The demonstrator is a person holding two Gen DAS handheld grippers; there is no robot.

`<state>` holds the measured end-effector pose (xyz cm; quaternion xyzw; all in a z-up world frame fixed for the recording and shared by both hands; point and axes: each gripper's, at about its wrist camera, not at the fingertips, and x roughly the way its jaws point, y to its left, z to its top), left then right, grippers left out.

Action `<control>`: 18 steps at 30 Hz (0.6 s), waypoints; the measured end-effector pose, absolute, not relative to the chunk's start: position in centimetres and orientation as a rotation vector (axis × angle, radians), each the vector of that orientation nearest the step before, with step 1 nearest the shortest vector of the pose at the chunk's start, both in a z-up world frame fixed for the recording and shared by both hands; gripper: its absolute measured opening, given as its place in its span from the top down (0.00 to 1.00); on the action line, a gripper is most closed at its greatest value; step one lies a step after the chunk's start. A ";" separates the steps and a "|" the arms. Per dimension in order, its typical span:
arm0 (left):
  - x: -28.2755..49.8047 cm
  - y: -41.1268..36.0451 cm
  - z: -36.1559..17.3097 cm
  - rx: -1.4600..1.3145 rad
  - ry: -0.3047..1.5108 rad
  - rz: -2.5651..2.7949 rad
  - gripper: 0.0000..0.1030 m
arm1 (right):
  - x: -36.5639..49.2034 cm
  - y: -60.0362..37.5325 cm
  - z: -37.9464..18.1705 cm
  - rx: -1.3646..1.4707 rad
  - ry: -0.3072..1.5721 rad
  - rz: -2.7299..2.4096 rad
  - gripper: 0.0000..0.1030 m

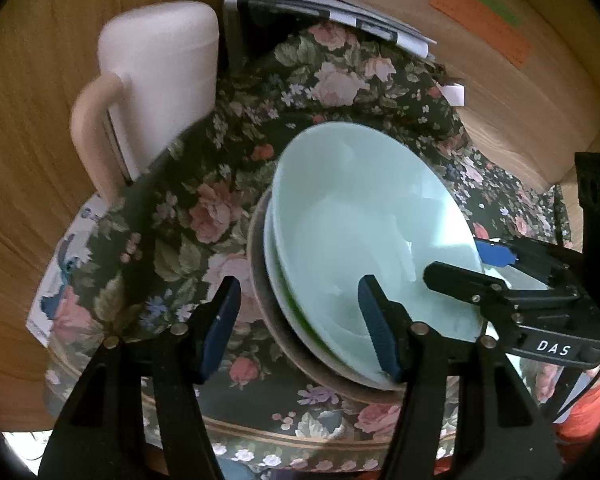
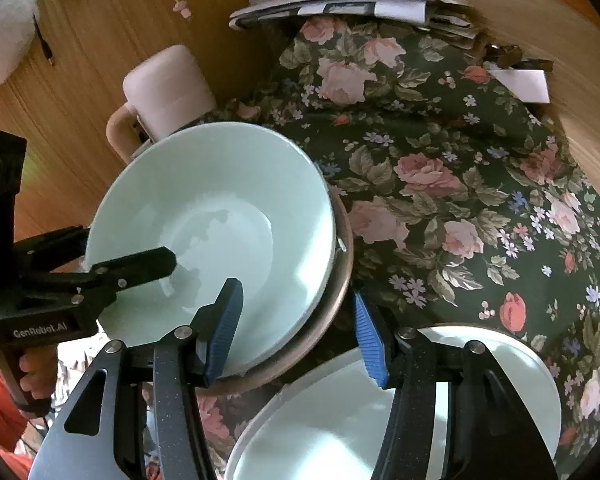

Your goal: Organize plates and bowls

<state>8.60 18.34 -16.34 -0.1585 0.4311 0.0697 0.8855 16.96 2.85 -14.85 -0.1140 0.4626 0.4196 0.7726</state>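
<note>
Looking down your left gripper (image 1: 300,328), you see its jaws spread across the near edge of a stack of dishes. One pad sits inside the pale green bowl (image 1: 364,216); the other hangs outside with flowered tablecloth (image 1: 172,216) showing between it and the stack, so nothing is pinched.

The bowl is the top of that stack, which stands on the cloth. Under it you can make out only slivers: a pale dish with a bright green streak (image 1: 296,308), and a brown plate (image 1: 260,280) at the bottom. What shape the middle piece has cannot be told, since the bowl covers nearly all of it.

Your right gripper (image 2: 296,334) straddles the opposite side of the same stack. Its jaws are also apart: one pad lies over the bowl's inside, the other beyond the brown rim, with a dark gap before it. Whether the inner pad touches the bowl is hard to judge.

A second pale dish (image 2: 340,420) lies nearest the right camera, just beside the stack. The gripper's arms cut across it and the picture's edge crops it, so its depth is unclear.

Behind the stack stands a pink mug (image 1: 160,64), blurred, against the wooden wall. A pile of papers (image 1: 332,4) rests at the cloth's far edge. A hand (image 2: 32,372) shows only as fingers around the left gripper's handle.
</note>
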 end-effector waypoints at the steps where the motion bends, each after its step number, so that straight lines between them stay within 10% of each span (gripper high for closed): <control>1: 8.7 18.4 -16.4 -0.336 0.900 0.137 0.49 | 17.0 2.9 -14.9 -0.248 1.008 0.914 0.51; 18: 9.3 17.4 -16.0 -0.331 0.898 0.183 0.56 | 17.8 2.6 -15.4 -0.194 1.028 0.883 0.61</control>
